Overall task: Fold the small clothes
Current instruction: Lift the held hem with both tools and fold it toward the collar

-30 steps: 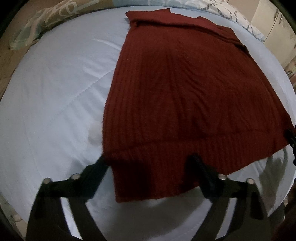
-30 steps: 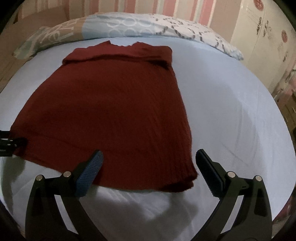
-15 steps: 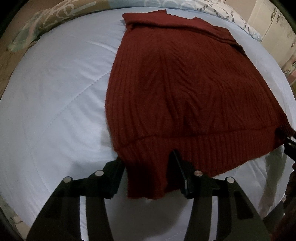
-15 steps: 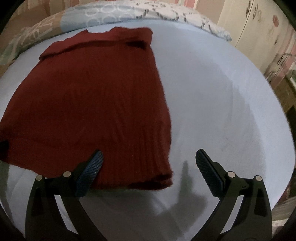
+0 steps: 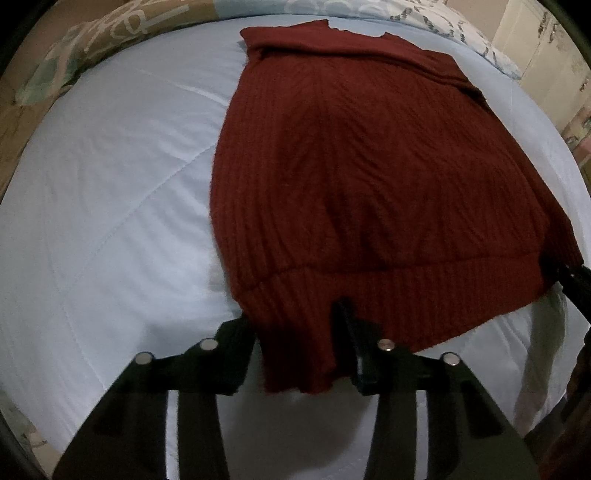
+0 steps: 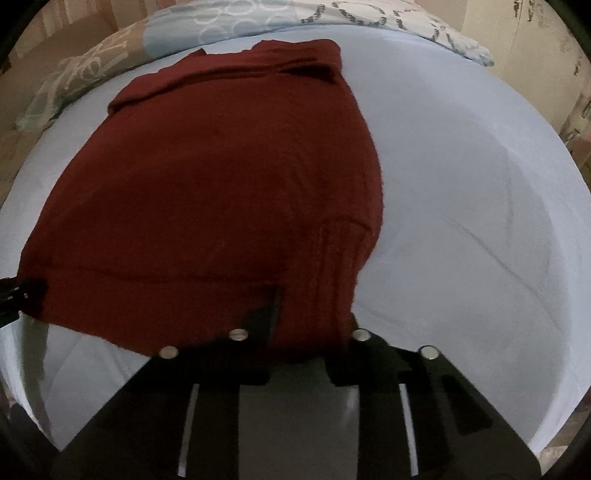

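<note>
A dark red ribbed knit sweater (image 5: 369, 177) lies flat on a pale blue bed sheet (image 5: 110, 184), hem towards me, neckline at the far end. My left gripper (image 5: 295, 325) is shut on the hem's near left corner, which hangs bunched between its fingers. In the right wrist view the sweater (image 6: 221, 184) fills the left centre. My right gripper (image 6: 314, 314) is shut on the hem's near right corner, and the cloth there is lifted and creased. Each gripper's tip shows at the edge of the other's view.
Patterned pillows (image 6: 258, 18) lie along the far edge of the bed. A cream wardrobe (image 5: 554, 55) stands at the far right. Bare sheet (image 6: 480, 184) spreads to the right of the sweater and to its left in the left wrist view.
Both grippers went from open to shut on the sweater's hem corners. The right gripper moved left onto its corner, and the hem now lifts off the sheet.
</note>
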A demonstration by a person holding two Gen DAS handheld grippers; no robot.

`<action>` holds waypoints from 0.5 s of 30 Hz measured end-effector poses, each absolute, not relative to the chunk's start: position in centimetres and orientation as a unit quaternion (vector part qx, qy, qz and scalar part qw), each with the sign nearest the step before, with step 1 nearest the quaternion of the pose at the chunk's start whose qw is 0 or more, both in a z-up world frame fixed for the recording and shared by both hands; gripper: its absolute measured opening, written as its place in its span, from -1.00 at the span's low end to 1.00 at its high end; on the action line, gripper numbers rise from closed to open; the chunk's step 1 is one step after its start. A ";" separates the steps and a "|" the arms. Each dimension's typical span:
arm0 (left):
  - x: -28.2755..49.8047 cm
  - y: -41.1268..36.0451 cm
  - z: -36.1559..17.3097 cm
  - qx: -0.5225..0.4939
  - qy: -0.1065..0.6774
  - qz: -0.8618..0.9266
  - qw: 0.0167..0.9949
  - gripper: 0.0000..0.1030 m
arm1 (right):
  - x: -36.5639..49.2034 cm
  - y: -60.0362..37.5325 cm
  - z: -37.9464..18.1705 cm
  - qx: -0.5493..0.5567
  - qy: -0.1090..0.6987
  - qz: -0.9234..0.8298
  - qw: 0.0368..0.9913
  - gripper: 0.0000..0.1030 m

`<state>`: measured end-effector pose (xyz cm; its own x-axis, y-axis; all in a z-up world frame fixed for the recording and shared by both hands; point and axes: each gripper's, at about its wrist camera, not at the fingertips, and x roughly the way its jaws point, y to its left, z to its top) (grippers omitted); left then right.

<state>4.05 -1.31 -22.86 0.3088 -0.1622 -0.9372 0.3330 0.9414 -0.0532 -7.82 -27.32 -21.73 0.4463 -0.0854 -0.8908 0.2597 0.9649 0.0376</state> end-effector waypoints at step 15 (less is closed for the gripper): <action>4.1 -1.2 -20.4 0.069 0.540 -0.168 0.822 -0.67 | -8.2 -26.5 -18.2 0.057 0.465 -0.090 0.879 -0.73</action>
